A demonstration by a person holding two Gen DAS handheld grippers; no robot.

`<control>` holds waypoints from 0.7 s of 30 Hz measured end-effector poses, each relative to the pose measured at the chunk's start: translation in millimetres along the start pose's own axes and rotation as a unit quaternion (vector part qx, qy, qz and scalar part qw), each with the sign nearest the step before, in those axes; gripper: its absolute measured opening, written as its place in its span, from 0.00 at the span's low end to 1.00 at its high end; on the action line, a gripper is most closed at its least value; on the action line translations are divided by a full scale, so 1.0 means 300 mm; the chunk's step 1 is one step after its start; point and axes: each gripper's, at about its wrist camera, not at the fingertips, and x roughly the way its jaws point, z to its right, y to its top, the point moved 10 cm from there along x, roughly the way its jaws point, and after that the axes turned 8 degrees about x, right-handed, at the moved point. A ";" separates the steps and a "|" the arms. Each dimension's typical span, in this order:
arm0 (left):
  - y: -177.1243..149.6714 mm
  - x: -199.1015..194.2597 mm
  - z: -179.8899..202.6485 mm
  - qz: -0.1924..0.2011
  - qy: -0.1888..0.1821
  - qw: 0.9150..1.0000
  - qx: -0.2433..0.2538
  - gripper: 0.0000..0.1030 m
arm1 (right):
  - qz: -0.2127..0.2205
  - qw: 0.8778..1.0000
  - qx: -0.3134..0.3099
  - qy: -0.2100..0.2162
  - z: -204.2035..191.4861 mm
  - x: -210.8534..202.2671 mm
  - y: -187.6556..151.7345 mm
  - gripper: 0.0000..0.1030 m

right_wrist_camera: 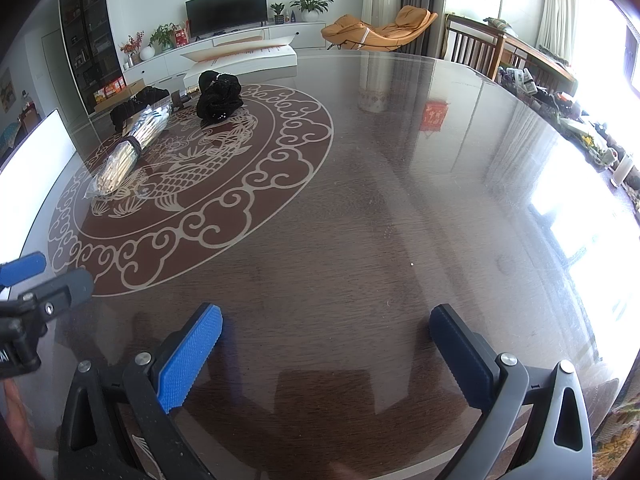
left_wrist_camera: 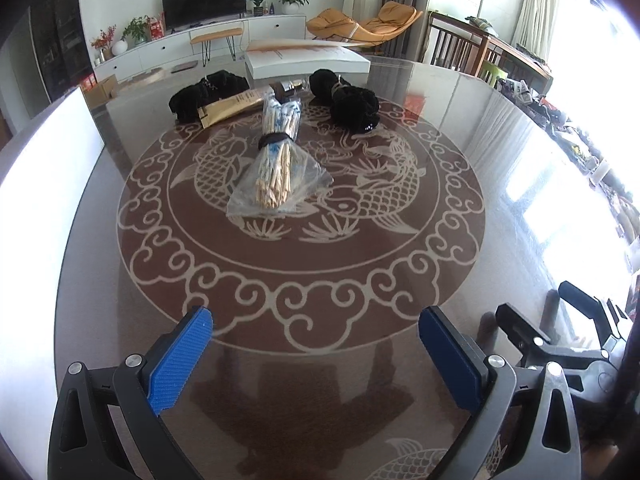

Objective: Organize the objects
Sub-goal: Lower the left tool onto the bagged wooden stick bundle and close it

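A bundle of chopsticks in a clear plastic bag [left_wrist_camera: 276, 160] [right_wrist_camera: 126, 152], tied with a dark band, lies at the middle of the fish medallion on the round glass table [left_wrist_camera: 460, 184]. Behind it rest a gold flat packet [left_wrist_camera: 230, 109], a black fabric bundle at the left [left_wrist_camera: 200, 94] [right_wrist_camera: 134, 106] and another black bundle at the right [left_wrist_camera: 352, 98] [right_wrist_camera: 218, 98]. My left gripper [left_wrist_camera: 316, 332] hangs open over the near edge of the medallion, holding nothing. My right gripper [right_wrist_camera: 326, 328] is open above bare table, far right of the objects.
A white flat box [left_wrist_camera: 308, 60] [right_wrist_camera: 240, 58] sits at the table's far edge. The right gripper's body [left_wrist_camera: 560, 332] shows at the left wrist view's lower right; the left gripper's finger [right_wrist_camera: 24, 268] shows at the right wrist view's left. Wooden chairs [right_wrist_camera: 476, 46] stand beyond the table.
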 end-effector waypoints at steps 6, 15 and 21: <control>0.233 0.092 -0.071 0.007 0.038 0.999 0.034 1.00 | 0.000 1.000 0.000 0.000 0.000 0.000 0.000 1.00; 0.355 0.338 -0.190 -0.047 0.027 0.998 -0.018 0.69 | 0.000 1.000 0.000 0.000 -0.001 0.000 0.000 1.00; 0.269 0.244 -0.261 -0.033 0.058 0.997 -0.046 0.28 | 0.000 1.000 0.000 0.000 0.000 0.000 0.000 1.00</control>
